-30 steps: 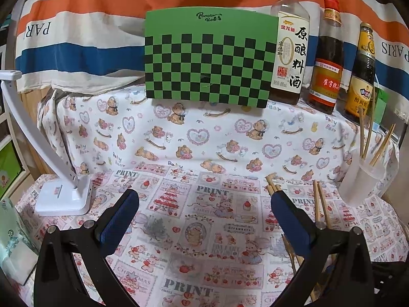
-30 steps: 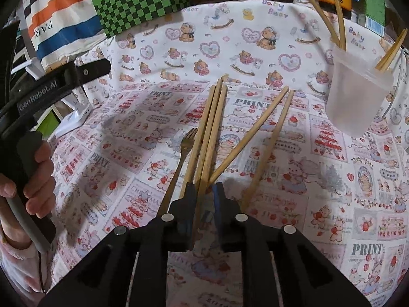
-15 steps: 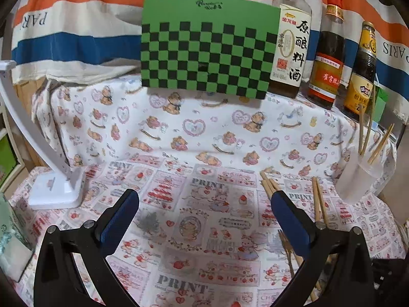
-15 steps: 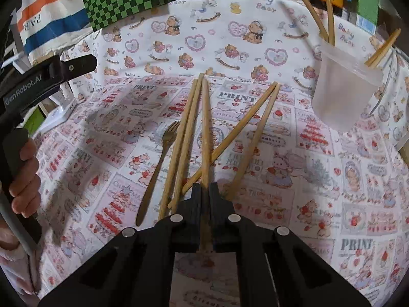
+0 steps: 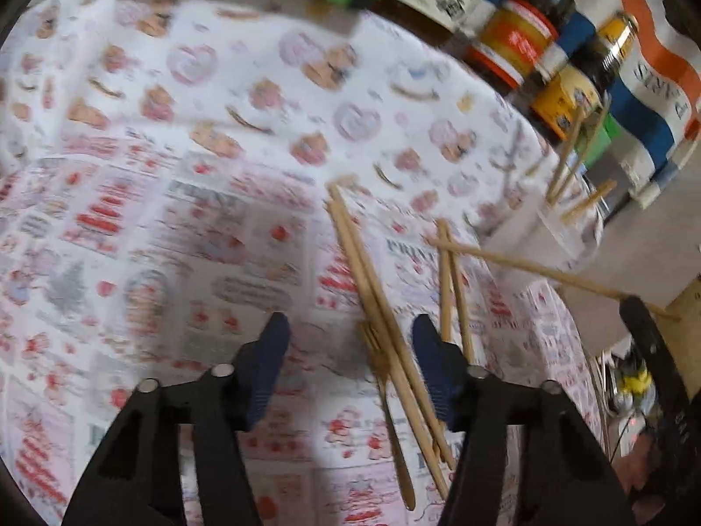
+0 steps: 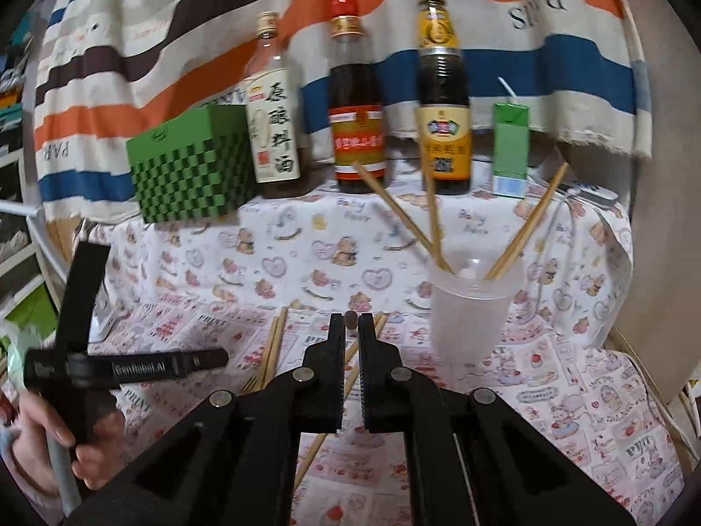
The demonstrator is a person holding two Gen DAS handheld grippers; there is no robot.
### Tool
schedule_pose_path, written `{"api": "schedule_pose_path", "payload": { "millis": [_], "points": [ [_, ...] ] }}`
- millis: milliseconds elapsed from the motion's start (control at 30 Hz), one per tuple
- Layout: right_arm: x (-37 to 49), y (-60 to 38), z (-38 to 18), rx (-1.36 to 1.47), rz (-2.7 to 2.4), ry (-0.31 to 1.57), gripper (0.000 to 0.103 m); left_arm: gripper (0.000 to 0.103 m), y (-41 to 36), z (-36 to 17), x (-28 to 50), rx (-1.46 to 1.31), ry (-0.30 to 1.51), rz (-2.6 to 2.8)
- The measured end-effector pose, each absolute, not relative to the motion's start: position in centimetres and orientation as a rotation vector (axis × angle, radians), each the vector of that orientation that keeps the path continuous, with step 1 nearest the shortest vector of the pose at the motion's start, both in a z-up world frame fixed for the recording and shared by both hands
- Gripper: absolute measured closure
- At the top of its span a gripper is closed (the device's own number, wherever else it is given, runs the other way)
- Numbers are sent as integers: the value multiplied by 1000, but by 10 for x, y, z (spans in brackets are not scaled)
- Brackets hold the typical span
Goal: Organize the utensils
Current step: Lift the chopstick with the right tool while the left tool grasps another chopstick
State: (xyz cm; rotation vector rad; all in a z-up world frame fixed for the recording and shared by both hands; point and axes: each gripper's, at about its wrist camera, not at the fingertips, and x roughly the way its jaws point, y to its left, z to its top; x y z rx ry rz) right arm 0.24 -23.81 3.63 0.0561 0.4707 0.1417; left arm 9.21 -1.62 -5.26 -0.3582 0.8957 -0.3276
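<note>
Chopsticks lie loose on a table covered by a printed cloth with bears, hearts and strawberry cakes. In the left wrist view, which is blurred, two of them lie side by side running up and away, with a wooden fork just beside them on their left, and another pair lies a little further right. The left gripper hangs above the cloth, angled down at it; its blue-padded jaws are partway apart and closing, with the fork and the near ends of the two chopsticks lying between them below, and the pads do not press on anything. A clear plastic cup stands upright on the cloth to the right, near the back, with three chopsticks leaning out of it. The right gripper has its black jaws pinched on a single chopstick, seen end-on as a small round tip between them in the right wrist view; in the left wrist view this stick is lifted clear of the cloth and slants across in front of the cup. Behind the cup, three sauce bottles, a green checkered box and a small green carton stand against a striped cloth backdrop. A person's hand at the lower left grips the handle of the left gripper.
</note>
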Motion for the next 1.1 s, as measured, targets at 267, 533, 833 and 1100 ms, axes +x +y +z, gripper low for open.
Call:
{"api": "schedule_pose_path", "payload": {
  "millis": [267,533,833,1100],
  "points": [
    [7,-245,35,66,128,486,97,78,-34,-65,99,-323,930,-384],
    [2,-243,37,60,123,452,97,92,-35,-71,100,-344,956,-425],
    [-3,-244,42,50,117,416,97,92,-38,-71,103,-330,979,-424],
    [-3,-245,42,47,118,419,97,102,-43,-58,95,-178,957,-371]
  ]
}}
